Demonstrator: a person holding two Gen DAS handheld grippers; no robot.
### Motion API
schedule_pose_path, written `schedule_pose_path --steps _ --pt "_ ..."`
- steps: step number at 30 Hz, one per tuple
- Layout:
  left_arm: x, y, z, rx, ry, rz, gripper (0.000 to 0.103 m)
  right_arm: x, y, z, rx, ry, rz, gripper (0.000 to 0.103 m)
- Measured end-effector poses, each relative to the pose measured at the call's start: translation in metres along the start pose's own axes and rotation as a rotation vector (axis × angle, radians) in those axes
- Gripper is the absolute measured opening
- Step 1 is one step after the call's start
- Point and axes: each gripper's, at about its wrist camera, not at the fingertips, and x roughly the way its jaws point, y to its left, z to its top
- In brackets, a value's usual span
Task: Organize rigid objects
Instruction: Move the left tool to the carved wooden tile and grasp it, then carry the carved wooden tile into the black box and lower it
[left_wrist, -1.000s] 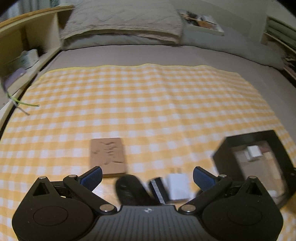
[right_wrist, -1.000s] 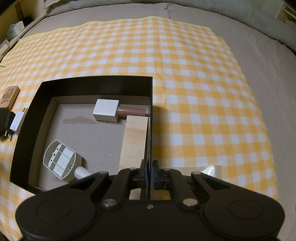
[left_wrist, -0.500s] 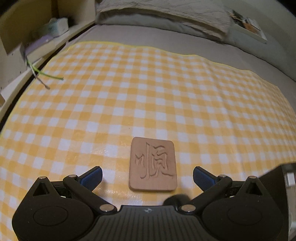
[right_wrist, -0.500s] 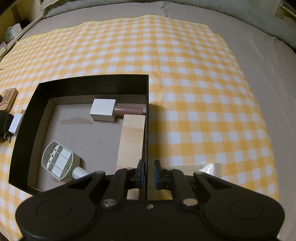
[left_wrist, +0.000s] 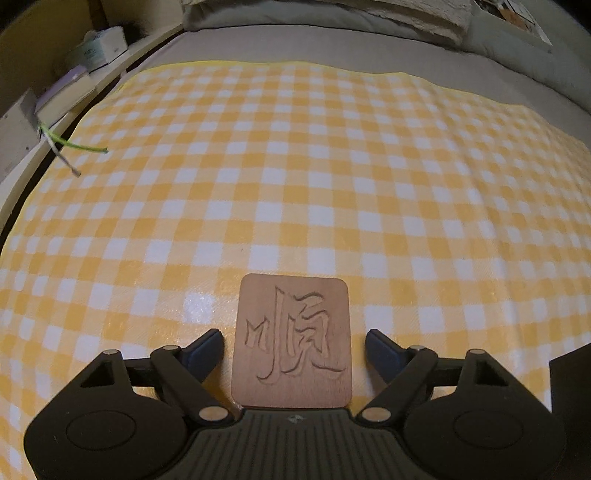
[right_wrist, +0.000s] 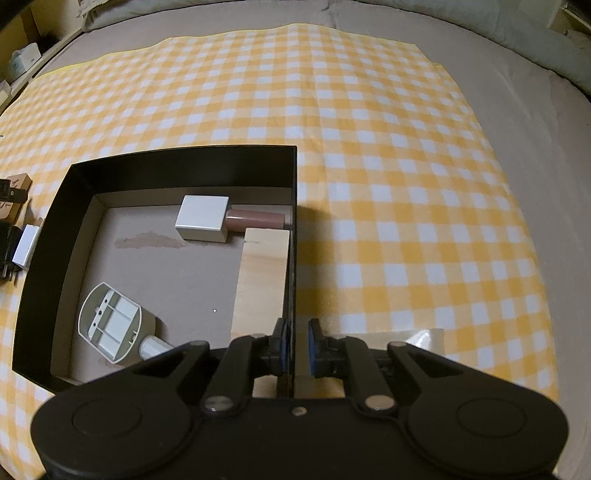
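Note:
A carved wooden tile (left_wrist: 291, 341) lies flat on the yellow checked cloth (left_wrist: 295, 177). My left gripper (left_wrist: 294, 347) is open and straddles it, one finger on each side, not touching. A black box (right_wrist: 177, 162) holds a white-capped pink bottle (right_wrist: 221, 219), a pale wooden block (right_wrist: 262, 280) and a cream plastic part (right_wrist: 110, 321). My right gripper (right_wrist: 295, 341) is open a little, its pads either side of the box's right wall, apart from it.
A white charger (right_wrist: 26, 245) and a black object (right_wrist: 7, 247) lie left of the box, with the tile's edge (right_wrist: 16, 181) beyond. A shelf with books and boxes (left_wrist: 85, 62) runs along the left. Pillows (left_wrist: 332, 14) lie at the far end.
My left gripper has moved left and forward from the charger and black object until the wooden tile sits between its fingers. My right gripper has opened, releasing the box wall.

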Motion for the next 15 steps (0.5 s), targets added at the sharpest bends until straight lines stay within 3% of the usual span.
schedule_pose_path --steps 3,9,15 --pt "-0.002 -0.004 -0.001 0.028 -0.005 0.009 0.064 -0.001 -0.001 -0.001 -0.001 0.000 0.001 0.010" --pt "-0.014 -0.010 -0.003 0.017 -0.017 -0.009 0.064 0.001 0.001 0.000 0.030 -0.004 0.000 0.010" --pt "-0.016 0.020 0.003 -0.042 -0.027 -0.055 0.064 0.004 -0.002 0.001 0.041 -0.010 0.006 0.009"
